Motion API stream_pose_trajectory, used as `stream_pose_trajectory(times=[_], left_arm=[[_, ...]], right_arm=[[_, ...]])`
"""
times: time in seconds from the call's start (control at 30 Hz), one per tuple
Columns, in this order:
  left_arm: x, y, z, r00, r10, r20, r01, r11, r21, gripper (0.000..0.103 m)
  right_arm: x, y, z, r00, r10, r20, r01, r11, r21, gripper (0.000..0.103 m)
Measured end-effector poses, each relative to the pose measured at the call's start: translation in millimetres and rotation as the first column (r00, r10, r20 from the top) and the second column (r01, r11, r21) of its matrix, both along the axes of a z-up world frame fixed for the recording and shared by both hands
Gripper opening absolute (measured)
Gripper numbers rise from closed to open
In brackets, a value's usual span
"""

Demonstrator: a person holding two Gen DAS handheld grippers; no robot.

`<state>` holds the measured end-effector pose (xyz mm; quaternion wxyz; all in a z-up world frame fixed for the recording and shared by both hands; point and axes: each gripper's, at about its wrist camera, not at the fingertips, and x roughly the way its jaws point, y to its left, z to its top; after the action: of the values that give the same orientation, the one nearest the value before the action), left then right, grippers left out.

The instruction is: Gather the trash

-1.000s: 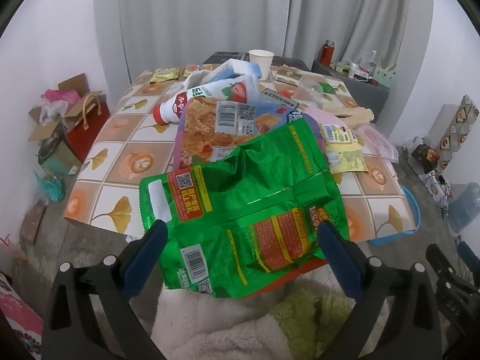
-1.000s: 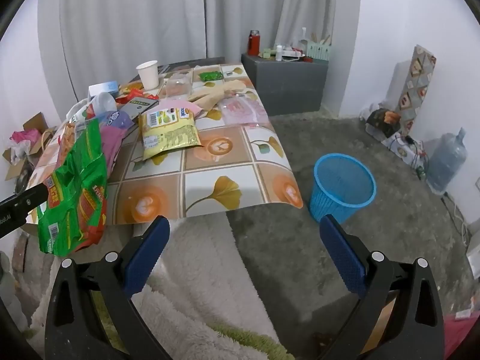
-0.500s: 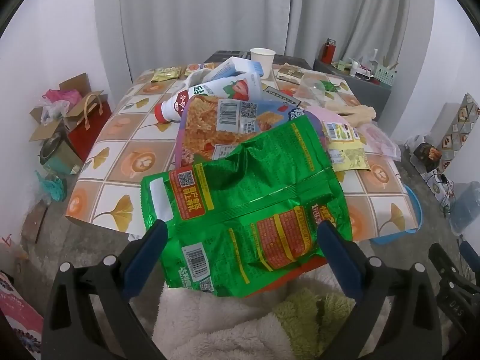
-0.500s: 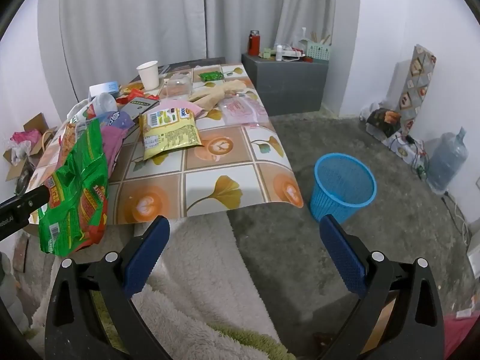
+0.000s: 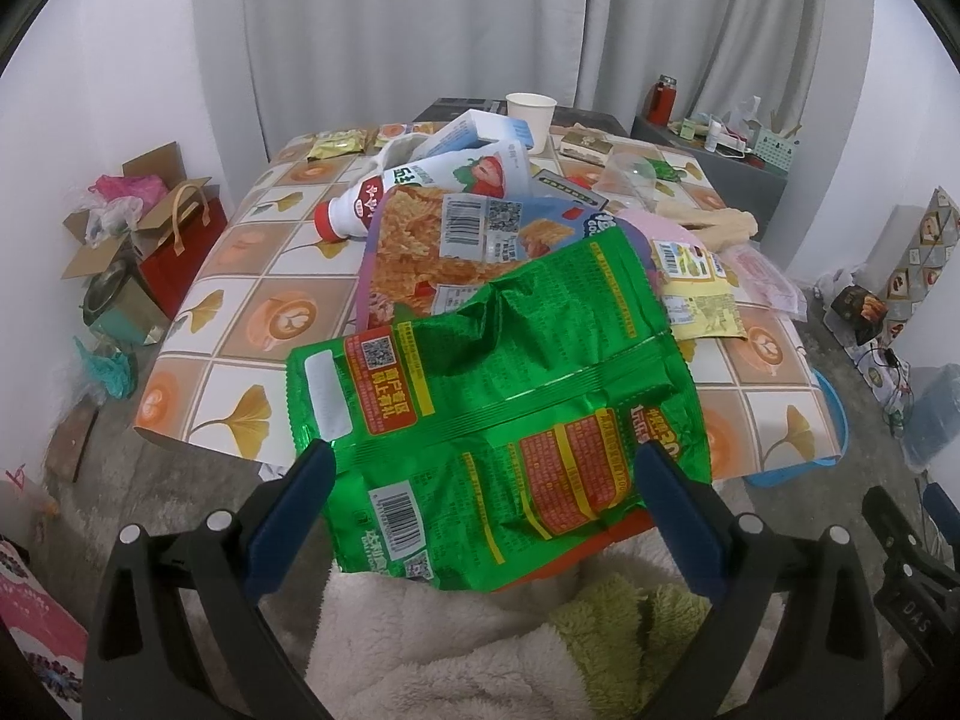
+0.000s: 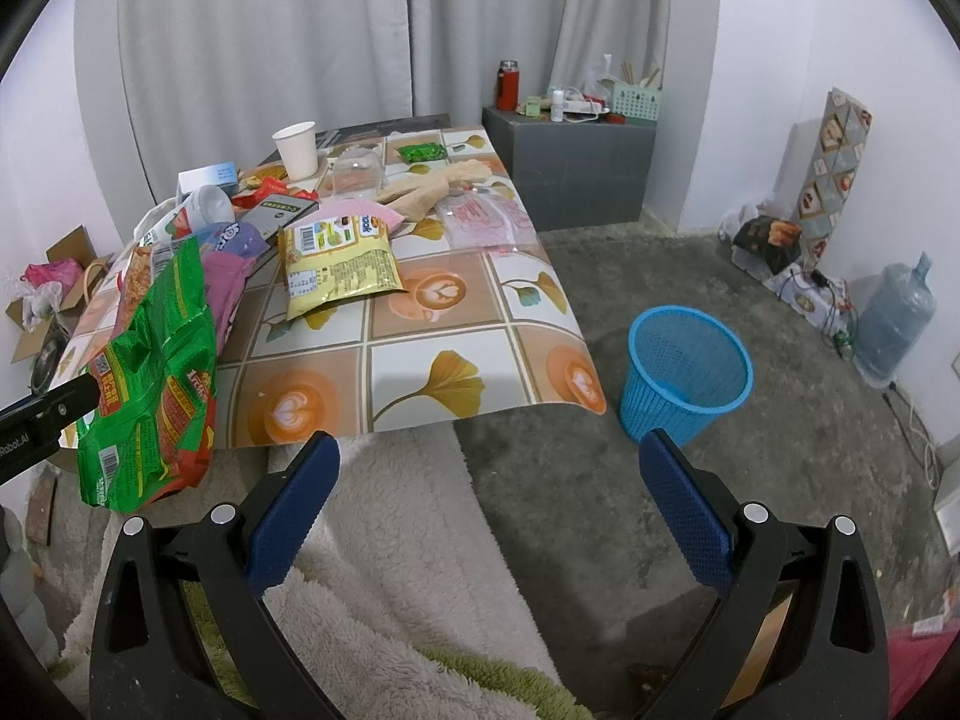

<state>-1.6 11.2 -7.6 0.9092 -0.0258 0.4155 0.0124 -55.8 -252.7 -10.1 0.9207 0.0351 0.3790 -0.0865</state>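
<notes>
Green snack bag, crinkled foil with red labels and barcode, hangs over the near table edge between the wide-open left gripper fingers. Noodle packet and strawberry bottle lie behind. Right gripper open, empty; blue basket on the floor.

Beyond the counter's far edge hangs a grey curtain, and off its far right corner a dark grey cabinet carries a red flask and a green basket. On the floor by the right wall stand a water jug and a tall patterned box. Left of the counter sit an open cardboard box and a red gift bag.
</notes>
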Motion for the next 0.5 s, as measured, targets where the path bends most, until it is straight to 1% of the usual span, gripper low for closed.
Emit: stream_pose_trajectory(times=[0.5], left_arm=[[-0.8,2.5,-0.5,1.0,-0.002,-0.002,0.002,1.0,0.001,0.098]], right_arm=[[-0.2,-5.8,-1.5,1.0,-0.001,0.0,0.001,1.0,0.004,0.096]])
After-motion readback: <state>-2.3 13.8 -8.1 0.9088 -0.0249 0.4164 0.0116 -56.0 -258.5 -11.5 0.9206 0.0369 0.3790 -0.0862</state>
